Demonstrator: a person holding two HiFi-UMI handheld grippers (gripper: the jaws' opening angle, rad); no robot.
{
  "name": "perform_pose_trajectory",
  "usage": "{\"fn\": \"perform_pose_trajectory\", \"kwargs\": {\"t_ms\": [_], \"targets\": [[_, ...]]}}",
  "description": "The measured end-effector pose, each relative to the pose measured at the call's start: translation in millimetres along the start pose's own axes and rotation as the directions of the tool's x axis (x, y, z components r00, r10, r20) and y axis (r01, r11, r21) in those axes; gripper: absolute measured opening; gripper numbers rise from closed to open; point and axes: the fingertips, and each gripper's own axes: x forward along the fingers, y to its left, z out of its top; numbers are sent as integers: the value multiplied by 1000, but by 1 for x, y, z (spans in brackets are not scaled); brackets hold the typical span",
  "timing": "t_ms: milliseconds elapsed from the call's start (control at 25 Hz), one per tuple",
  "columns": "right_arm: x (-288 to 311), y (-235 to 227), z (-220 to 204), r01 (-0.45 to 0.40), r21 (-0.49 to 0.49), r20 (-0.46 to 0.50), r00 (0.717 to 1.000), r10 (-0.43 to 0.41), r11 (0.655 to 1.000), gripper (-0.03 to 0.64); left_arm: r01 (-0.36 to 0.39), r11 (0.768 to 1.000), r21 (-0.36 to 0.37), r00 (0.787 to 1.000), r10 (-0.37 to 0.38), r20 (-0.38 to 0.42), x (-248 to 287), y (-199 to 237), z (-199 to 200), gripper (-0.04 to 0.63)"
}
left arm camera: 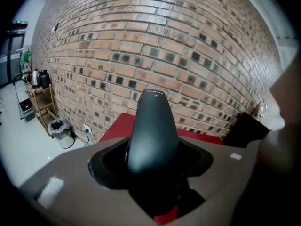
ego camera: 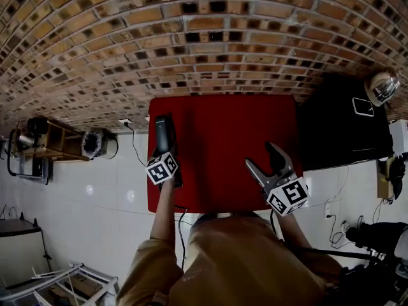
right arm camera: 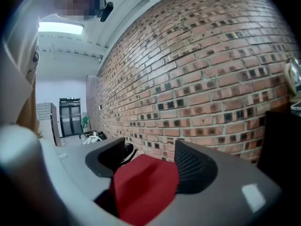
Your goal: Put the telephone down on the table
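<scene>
The black telephone handset (ego camera: 163,132) lies lengthwise over the left part of the red table (ego camera: 223,139). My left gripper (ego camera: 165,155) is shut on it near its middle. Whether the handset touches the tabletop I cannot tell. In the left gripper view the handset (left arm camera: 152,131) stands up between the jaws of the left gripper (left arm camera: 153,168) and hides the pads. My right gripper (ego camera: 261,157) hovers over the table's near right part, open, with nothing in it. In the right gripper view only the red table (right arm camera: 143,187) shows between the parted jaws of the right gripper (right arm camera: 146,161).
A brick wall (ego camera: 204,37) runs behind the table. A black cabinet (ego camera: 344,132) stands to the right with a metal kettle (ego camera: 382,85) on it. On the left are a wooden shelf (ego camera: 54,140) and a bin (ego camera: 95,143). A thin cable (ego camera: 180,218) hangs at the table's near edge.
</scene>
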Motion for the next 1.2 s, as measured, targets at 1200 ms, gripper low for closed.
{"fn": "perform_pose_trajectory", "kwargs": {"t_ms": [1200], "targets": [[23,18,5,-56,47,18,998,55,997,321,56,971,233,955,-121,272,-51,-44,56,428]]}}
